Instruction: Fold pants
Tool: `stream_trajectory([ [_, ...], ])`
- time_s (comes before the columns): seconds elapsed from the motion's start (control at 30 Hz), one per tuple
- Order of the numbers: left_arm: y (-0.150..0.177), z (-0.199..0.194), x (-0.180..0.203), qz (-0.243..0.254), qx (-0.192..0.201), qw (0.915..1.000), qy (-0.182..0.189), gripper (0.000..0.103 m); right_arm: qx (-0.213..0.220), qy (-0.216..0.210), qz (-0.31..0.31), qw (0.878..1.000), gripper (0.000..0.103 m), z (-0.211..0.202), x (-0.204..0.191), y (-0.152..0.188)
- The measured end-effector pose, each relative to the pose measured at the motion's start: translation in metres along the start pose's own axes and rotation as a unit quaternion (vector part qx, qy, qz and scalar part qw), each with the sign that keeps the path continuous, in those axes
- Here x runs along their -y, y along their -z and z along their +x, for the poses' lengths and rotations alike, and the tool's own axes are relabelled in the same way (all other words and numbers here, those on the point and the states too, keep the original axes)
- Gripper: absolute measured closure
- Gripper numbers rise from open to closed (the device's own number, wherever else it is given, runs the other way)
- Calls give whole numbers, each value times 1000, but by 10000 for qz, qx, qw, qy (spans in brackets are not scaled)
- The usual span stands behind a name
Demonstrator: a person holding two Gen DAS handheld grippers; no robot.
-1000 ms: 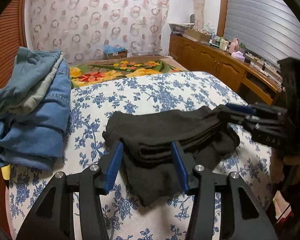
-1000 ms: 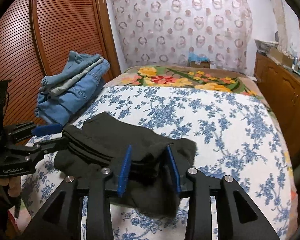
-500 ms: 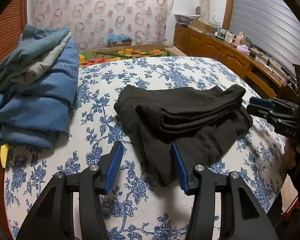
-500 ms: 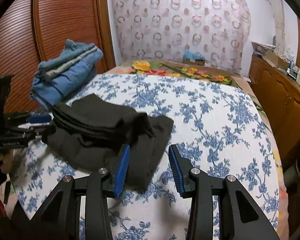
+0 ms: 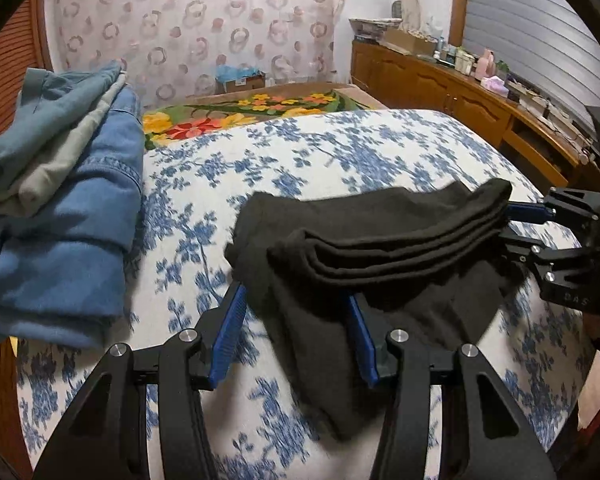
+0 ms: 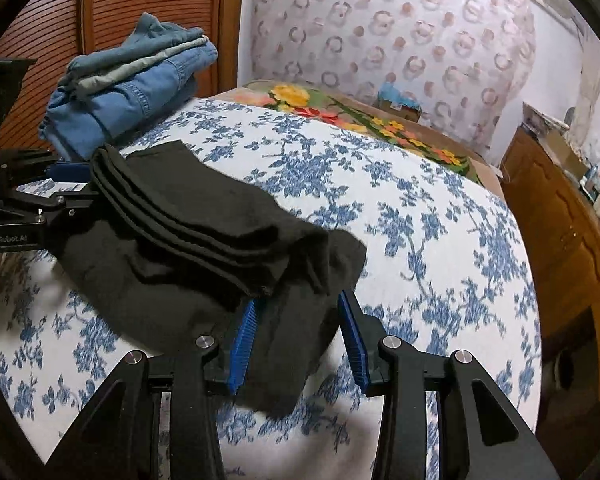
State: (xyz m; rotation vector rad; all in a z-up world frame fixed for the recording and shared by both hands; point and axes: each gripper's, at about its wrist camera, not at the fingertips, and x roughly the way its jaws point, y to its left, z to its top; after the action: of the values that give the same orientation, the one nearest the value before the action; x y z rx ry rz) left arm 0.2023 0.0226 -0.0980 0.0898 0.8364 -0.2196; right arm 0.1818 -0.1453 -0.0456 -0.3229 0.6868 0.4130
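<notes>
Black pants (image 5: 380,248) lie folded into a layered stack over a loose lower flap on the blue-flowered bed cover (image 5: 320,152). My left gripper (image 5: 296,320) stands open at the near edge, and the flap reaches between its blue pads without being pinched. In the right wrist view the same pants (image 6: 204,232) spread left of centre. My right gripper (image 6: 296,332) is open too, astride the hanging corner of the flap. Each gripper shows in the other's view: the right gripper (image 5: 540,232) at the stack's right end, the left gripper (image 6: 60,188) at its left end.
A pile of folded jeans and grey-blue clothes (image 5: 60,200) sits on the bed's left side by a slatted wooden door (image 6: 140,0). A flowered blanket (image 5: 260,108) lies beyond. A wooden cabinet (image 5: 460,96) with clutter runs along the right.
Both grippers drew back off the pants half a second ago and have come in again, so cloth is once more between their pads. The right wrist view has rolled.
</notes>
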Motion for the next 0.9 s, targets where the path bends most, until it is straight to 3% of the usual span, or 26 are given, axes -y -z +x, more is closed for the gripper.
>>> stream_trajectory([
  [0.33,-16,15,-11,-202,-51,9998,-58,52,-80,-184,728,9971,61,27,30,-32],
  [0.47,-16,11,-12,-252,16,9997,-45,52,-52,-7,801,9968,61,36,39,-33],
  [0.67,-14,-1,-10,-265,114,9996,26,52,166,66,698,9974,61,25,32,-27],
  [0.9,-5,-17,-2,-236,197,9993,236,52,384,-281,920,9946,61,-3,32,-14],
])
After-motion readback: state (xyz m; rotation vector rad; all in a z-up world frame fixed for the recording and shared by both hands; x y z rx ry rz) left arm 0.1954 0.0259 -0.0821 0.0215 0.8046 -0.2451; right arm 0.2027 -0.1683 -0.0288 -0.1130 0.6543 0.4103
